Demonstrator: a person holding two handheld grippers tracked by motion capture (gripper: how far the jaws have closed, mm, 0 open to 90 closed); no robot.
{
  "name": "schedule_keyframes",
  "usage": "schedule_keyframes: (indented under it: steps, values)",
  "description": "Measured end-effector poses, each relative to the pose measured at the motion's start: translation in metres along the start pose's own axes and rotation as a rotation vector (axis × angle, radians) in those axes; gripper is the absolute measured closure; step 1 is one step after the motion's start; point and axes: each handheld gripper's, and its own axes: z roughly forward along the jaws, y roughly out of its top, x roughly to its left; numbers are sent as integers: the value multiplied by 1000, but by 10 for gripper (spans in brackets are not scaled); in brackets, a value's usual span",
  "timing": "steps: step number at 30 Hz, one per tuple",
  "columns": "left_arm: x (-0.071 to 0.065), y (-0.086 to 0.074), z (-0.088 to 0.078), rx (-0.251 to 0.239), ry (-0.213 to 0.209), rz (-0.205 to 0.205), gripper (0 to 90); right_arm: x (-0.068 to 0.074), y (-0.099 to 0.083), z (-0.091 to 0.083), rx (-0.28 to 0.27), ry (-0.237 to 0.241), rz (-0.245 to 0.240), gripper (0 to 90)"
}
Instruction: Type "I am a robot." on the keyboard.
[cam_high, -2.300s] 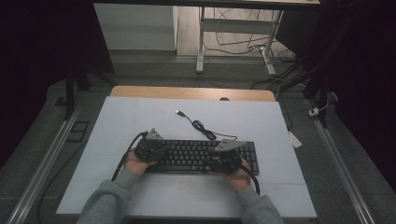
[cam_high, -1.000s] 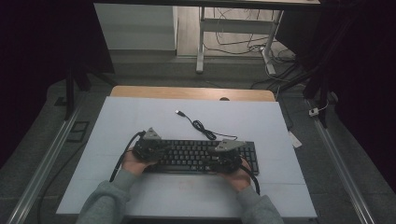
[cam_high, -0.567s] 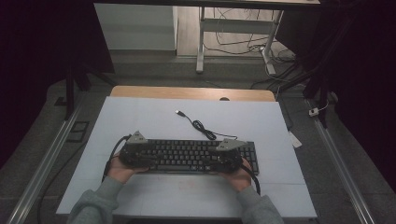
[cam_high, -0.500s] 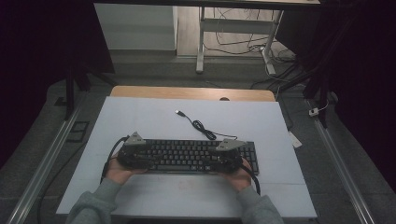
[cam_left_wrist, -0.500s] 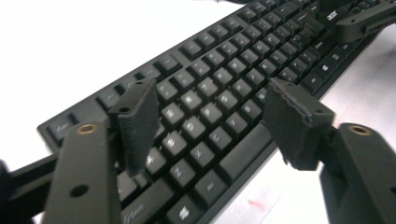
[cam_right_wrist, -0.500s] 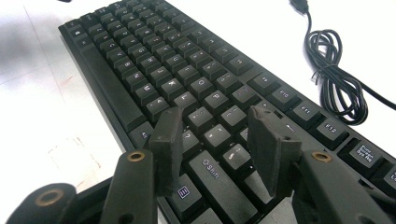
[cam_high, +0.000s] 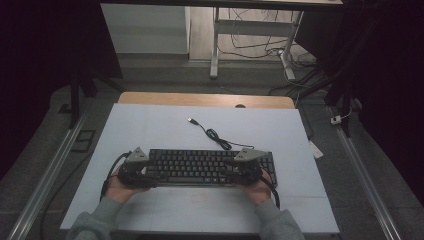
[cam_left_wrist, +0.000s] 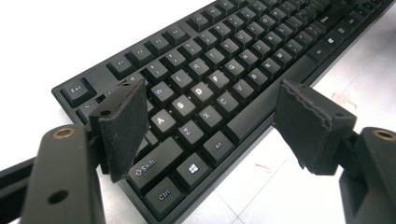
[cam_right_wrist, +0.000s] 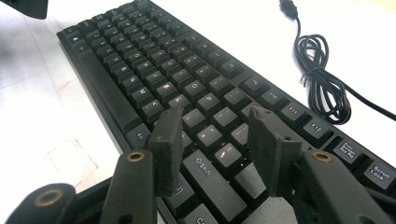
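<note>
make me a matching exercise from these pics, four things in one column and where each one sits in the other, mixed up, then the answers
Things
1. left gripper
2. right gripper
3. USB plug
4. coiled cable

Places
A. over the keyboard's right-hand keys, near the right Shift
B. at the free end of the cable, on the white table top beyond the keyboard
C. on the table just behind the function-key row
D. at the keyboard's left end, jaws either side of the A, Z and left Shift keys

Pairs: 1-D, 2-A, 3-B, 4-C
</note>
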Motion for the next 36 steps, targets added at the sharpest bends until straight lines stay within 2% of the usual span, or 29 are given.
schedule_keyframes:
  steps: [17, 20, 23, 27, 30, 36]
  values:
    - [0, 0, 1, 0, -14, -1, 240, 3, 8, -1, -33, 21, 0, 570]
    - [0, 0, 1, 2, -15, 0, 240, 5, 12, -2, -34, 28, -9, 623]
    - [0, 0, 2, 7, -13, 1, 239, 7, 15, -1, -43, 50, -5, 759]
    - [-1, 0, 2, 6, -11, 0, 239, 10, 18, 4, 4, 81, -25, 895]
    - [-1, 0, 2, 9, -10, 5, 239, 14, 20, 11, 46, 88, -36, 897]
    - [-1, -1, 4, 17, -9, 6, 239, 19, 22, 26, 94, 90, -39, 897]
